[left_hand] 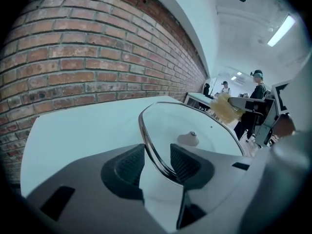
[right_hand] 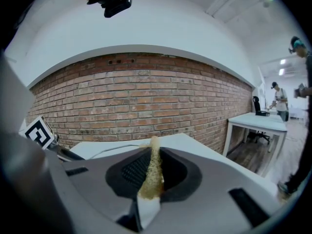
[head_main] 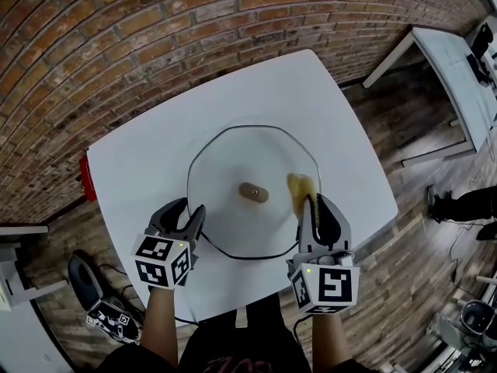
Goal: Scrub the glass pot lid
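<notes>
The glass pot lid [head_main: 233, 158] lies flat on the white table [head_main: 140, 169], its small knob [head_main: 253, 192] in the middle. My left gripper [head_main: 190, 214] is open at the lid's near left edge. In the left gripper view the lid's metal rim [left_hand: 152, 152] runs between the pads [left_hand: 127, 165] with a gap beside it. My right gripper [head_main: 314, 204] is shut on a thin yellow scrub pad [head_main: 301, 189] over the lid's near right part. In the right gripper view the scrub pad [right_hand: 153, 167] stands pinched edge-on between the jaws.
A brick wall [head_main: 155, 37] runs behind the table. A second white table [head_main: 458, 76] stands at the far right, with a person's shoe [head_main: 436, 202] on the wooden floor near it. A red object [head_main: 87, 177] hangs at the table's left edge. People stand far off [left_hand: 256, 101].
</notes>
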